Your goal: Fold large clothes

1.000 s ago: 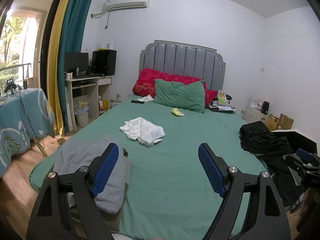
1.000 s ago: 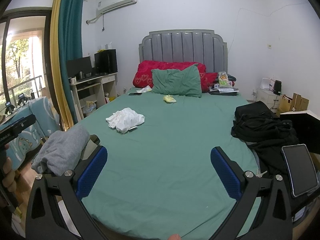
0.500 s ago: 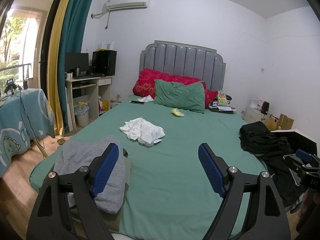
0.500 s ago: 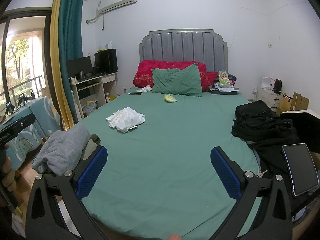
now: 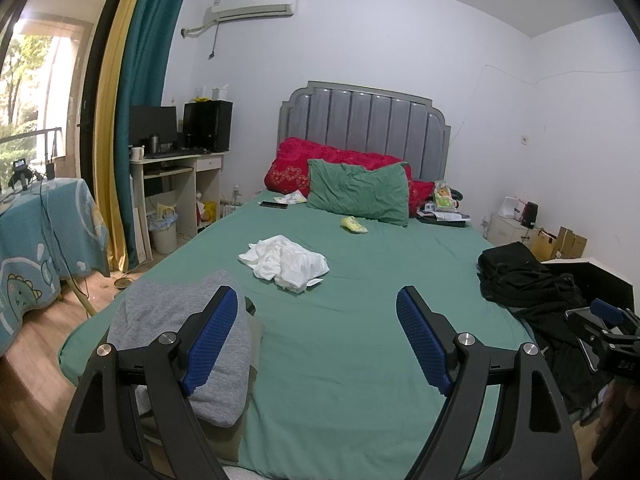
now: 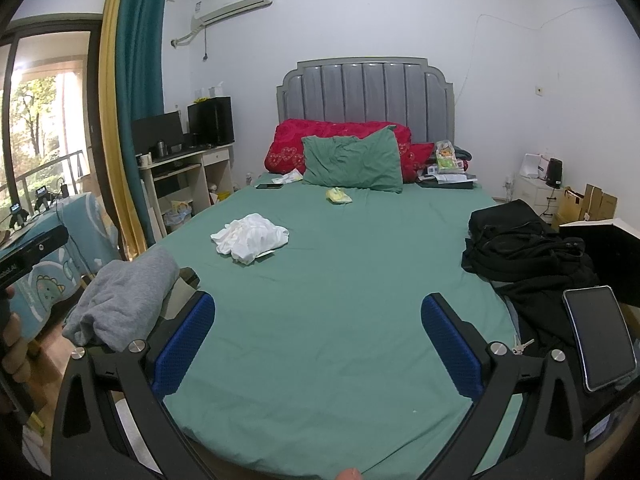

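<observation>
Near the bed's left foot corner lay the folded grey garment (image 5: 176, 320), just behind your left gripper (image 5: 318, 338), whose fingers stood wide apart and empty. Your right gripper (image 6: 318, 344), equally spread and empty, hovered nearer the black clothes (image 6: 520, 248) piled on the bed (image 6: 340, 280) along its right edge.

At the far left edge of the right wrist view, pale letters run along the black body of the left hand-held gripper (image 6: 28, 254); only a cropped fragment resembling "obotAI" can be made out. A small label on the wall-mounted air conditioner (image 6: 234, 0), upper centre-left, is too small to read. No other lettering or numbers are legible in either view.
</observation>
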Available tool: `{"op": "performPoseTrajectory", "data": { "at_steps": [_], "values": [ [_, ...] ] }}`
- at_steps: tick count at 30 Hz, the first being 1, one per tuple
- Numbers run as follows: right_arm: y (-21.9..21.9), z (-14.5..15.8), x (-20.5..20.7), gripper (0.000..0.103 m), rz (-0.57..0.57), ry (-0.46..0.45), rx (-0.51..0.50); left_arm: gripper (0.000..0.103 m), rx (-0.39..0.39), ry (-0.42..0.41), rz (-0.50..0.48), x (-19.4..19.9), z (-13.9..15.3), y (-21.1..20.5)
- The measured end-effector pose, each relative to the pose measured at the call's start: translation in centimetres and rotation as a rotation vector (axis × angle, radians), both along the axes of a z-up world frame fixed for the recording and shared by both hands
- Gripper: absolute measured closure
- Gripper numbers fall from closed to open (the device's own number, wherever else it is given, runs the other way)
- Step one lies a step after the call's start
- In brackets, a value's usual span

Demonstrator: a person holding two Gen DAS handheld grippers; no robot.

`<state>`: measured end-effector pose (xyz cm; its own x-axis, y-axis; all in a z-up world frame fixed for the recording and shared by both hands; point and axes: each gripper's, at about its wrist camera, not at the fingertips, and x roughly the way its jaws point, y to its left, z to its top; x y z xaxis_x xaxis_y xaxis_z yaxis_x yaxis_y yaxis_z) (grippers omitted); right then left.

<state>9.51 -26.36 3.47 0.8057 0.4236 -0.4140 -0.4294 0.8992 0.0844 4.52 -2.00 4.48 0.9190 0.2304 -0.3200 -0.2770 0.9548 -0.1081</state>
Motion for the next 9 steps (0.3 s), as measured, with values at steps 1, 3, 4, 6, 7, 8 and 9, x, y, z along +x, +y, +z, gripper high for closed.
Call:
{"op": "performPoseTrajectory", "data": {
  "at_steps": [1, 3, 4, 6, 7, 8, 9],
  "values": [
    [-0.01, 0.02, 0.07, 0.001, 0.0, 0.001, -0.001, 0.019, 0.0, -0.002, 0.001, -0.08, 0.0, -0.04],
    [0.11, -0.12, 0.07, 0.001, -0.002, 0.009, -0.006, 0.019, 0.001, -0.003, 0.001, -0.07, 0.01, -0.04],
    [0.14, -0.19, 0.03, 0.001, -0.001, 0.01, -0.007, 0.019, 0.001, -0.004, 0.002, 0.03, 0.01, -0.02],
    [0.13, -0.34, -0.04, 0.001, -0.002, 0.011, -0.011, 0.019, -0.002, 0.0, 0.0, -0.08, -0.08, 0.0],
    [0.15, -0.39, -0.02, 0.001, -0.002, 0.013, -0.013, 0.019, -0.005, 0.002, -0.002, -0.02, -0.04, -0.05],
    [0.12, -0.35, 0.2, 0.001, -0.003, 0.016, -0.013, 0.019, -0.006, 0.003, -0.005, 0.0, 0.02, -0.15],
    [0.11, -0.43, 0.2, 0.001, -0.002, 0.018, -0.013, 0.019, -0.004, 0.004, -0.008, 0.12, 0.08, -0.27]
  ]
}}
